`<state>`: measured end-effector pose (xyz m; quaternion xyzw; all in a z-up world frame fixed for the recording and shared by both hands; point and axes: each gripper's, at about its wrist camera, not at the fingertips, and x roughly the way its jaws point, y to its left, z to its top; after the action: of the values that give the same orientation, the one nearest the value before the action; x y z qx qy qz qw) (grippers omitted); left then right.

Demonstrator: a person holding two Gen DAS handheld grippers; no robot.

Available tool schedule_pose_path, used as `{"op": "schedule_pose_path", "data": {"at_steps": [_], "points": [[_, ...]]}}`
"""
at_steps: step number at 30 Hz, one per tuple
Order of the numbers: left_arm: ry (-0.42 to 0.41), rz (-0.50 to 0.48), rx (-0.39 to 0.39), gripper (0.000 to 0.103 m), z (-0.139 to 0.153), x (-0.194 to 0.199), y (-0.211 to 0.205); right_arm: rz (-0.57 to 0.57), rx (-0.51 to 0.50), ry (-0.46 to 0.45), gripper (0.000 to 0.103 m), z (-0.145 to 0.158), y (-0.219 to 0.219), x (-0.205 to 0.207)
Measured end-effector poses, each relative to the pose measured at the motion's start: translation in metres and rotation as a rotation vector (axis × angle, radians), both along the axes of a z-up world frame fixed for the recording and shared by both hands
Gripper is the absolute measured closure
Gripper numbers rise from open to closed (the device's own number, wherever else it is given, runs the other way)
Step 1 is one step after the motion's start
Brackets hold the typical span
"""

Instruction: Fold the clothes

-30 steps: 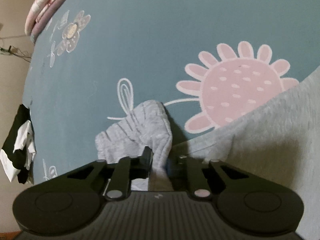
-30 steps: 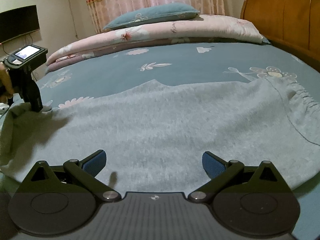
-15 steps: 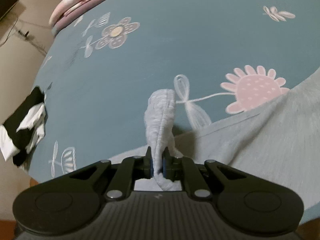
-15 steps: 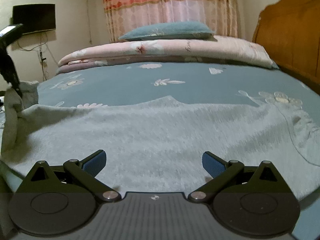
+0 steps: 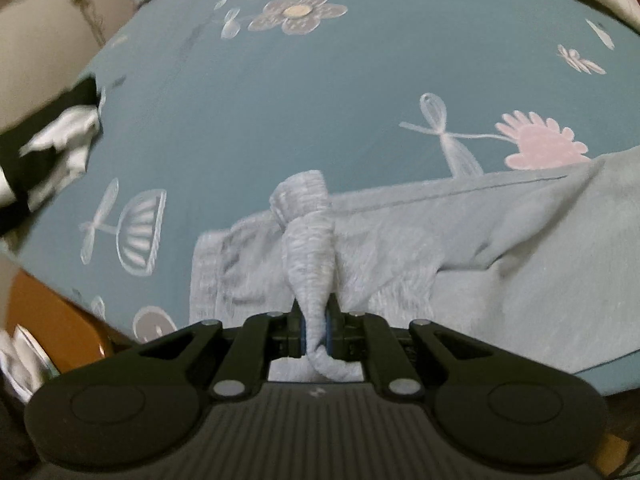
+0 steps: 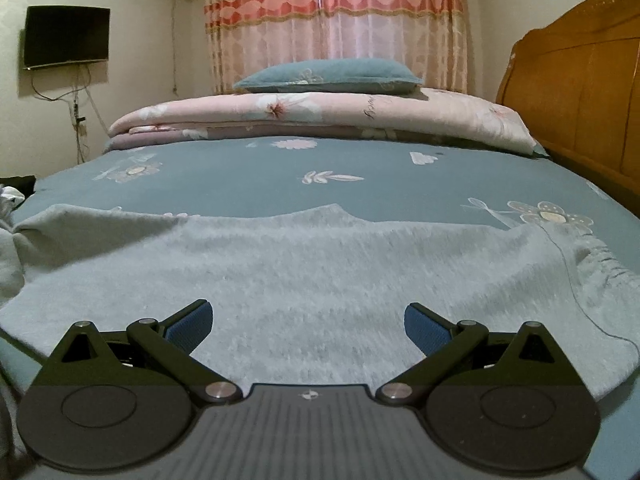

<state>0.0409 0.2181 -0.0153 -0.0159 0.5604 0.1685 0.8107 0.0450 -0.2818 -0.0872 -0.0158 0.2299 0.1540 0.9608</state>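
Two grippers frame one grey garment spread on a bed. The left gripper is clenched on a ribbed cuff of the garment, which rises in a narrow bunch straight out from between its blue pads, above the rest of the cloth lying flat below and to the right. The right gripper is released, its pads spread wide with nothing between them, poised over the near edge of the garment; whether it touches the cloth cannot be told. The garment's left end runs out of the right wrist view, and the left wrist view is blurred. A black-and-white cloth at the bed's left edge is indistinct. The teal flowered sheet carries a folded pink quilt and a teal pillow; beyond stand a curtain, a wooden headboard and a wall screen.
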Motion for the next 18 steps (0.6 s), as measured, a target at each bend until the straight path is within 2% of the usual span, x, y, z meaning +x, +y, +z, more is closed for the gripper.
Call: {"op": "schedule_pose_path", "data": {"at_steps": [4,11,15,18], "points": [[-0.016,0.04,-0.071,0.096,-0.02,-0.017,0.023,-0.006,-0.018,0.004,0.0,0.004,0.004,-0.003],[-0.071,0.055,-0.188,0.096,-0.049,-0.041,0.043,0.016,-0.077,0.014,0.0,0.013,0.019,-0.007],[-0.131,0.062,-0.278,0.09,-0.055,-0.056,0.058,0.035,-0.105,0.024,0.0,0.016,0.032,-0.008],[-0.178,0.073,-0.33,0.077,-0.049,-0.069,0.068,0.052,-0.133,0.031,0.0,0.016,0.043,-0.009]]}}
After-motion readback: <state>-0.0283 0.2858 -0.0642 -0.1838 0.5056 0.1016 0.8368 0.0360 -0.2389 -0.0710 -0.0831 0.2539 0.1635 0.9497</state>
